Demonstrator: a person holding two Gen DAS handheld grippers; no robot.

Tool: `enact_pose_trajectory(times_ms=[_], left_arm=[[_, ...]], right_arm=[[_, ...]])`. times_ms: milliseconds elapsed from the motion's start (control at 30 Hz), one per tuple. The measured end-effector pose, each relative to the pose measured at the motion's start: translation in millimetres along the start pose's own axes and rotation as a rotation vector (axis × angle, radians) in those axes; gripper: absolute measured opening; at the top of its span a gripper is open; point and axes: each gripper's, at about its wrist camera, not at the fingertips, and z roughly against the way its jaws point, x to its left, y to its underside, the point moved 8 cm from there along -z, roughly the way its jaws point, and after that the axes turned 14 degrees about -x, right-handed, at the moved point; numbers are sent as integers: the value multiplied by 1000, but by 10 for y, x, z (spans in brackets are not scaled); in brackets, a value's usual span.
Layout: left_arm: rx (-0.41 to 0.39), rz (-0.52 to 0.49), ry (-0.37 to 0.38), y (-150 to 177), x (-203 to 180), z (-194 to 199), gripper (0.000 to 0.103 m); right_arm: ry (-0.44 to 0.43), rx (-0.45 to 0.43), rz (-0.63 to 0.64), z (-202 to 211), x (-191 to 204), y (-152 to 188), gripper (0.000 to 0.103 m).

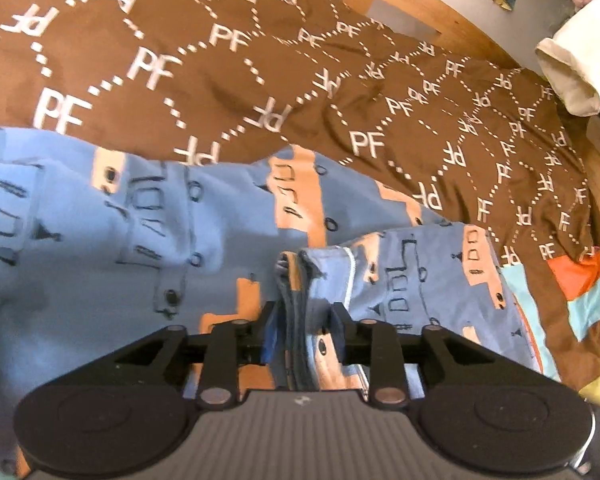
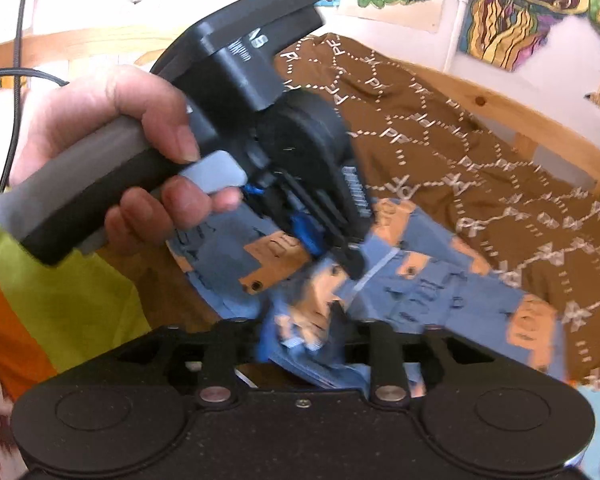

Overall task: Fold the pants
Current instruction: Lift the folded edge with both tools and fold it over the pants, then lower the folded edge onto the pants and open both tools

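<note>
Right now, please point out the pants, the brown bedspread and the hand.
pants (image 1: 100,232): left wrist view, flat blue part left of the fold.
brown bedspread (image 1: 260,40): left wrist view, lettered cloth above the pants.
hand (image 2: 112,120): right wrist view, knuckles around the grey handle.

A bed with a pale wooden frame (image 1: 472,36) is seen along the upper right of the left wrist view. It is covered by a brown blanket (image 1: 228,80) printed with white "PF" letters and dotted diamonds. The blue patterned pants (image 1: 100,232) are spread on the blanket across the left and middle of the frame. A cream rolled cloth (image 1: 576,76) lies at the upper right edge, and a patchwork of orange and light blue (image 1: 588,292) is seen at the right.
</note>
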Motion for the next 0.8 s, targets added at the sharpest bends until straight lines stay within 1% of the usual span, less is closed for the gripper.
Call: enact_pose_trajectory(times_ms=[33, 67, 100, 133, 167, 200, 233, 267, 300, 367, 400, 467, 500, 567, 600, 667, 733, 800], left_arm=[[-22, -7, -25, -20, 17, 49, 53], [-56, -8, -57, -44, 31, 104, 70], [-91, -7, -88, -68, 36, 139, 76], [-140, -6, -128, -98, 33, 181, 83], [-180, -7, -157, -119, 14, 204, 87], [-214, -12, -181, -137, -24, 210, 88], [-240, -25, -202, -145, -75, 198, 91], [-258, -40, -224, -155, -124, 167, 94], [-266, -56, -249, -151, -179, 118, 95], [-244, -81, -299, -130, -246, -35, 95], [-221, -93, -329, -109, -239, -113, 95], [-200, -120, -364, -71, -220, -225, 96], [-193, -139, -377, -48, -193, -269, 97], [-186, -204, -385, 2, -158, -345, 103], [-191, -236, -387, 34, -162, -344, 103], [-213, -285, -383, 68, -179, -347, 103], [-214, -279, -386, 81, -186, -318, 103], [-200, -248, -389, 64, -187, -295, 103]], right_arm=[[35, 2, 17, 87, -115, -3, 64], [82, -1, 36, 176, -257, -4, 79], [129, -5, 54, 244, -391, 6, 91], [200, -10, 86, 312, -586, 22, 97], [271, -18, 118, 348, -774, 44, 102], [334, -16, 141, 353, -957, 76, 102], [396, -13, 147, 329, -1150, 117, 102], [440, -20, 134, 286, -1316, 164, 102], [460, -23, 115, 231, -1456, 219, 102], [464, -10, 82, 40, -1638, 319, 102], [461, -24, 76, -34, -1686, 338, 102], [443, -48, 73, -201, -1714, 365, 102], [444, -44, 78, -280, -1728, 393, 102], [477, 1, 95, -388, -1782, 502, 102], [496, 24, 85, -413, -1844, 563, 102], [517, 25, 21, -339, -1988, 656, 102], [558, 27, -21, -245, -2122, 684, 102], [638, 46, -33, -151, -2260, 717, 102]])
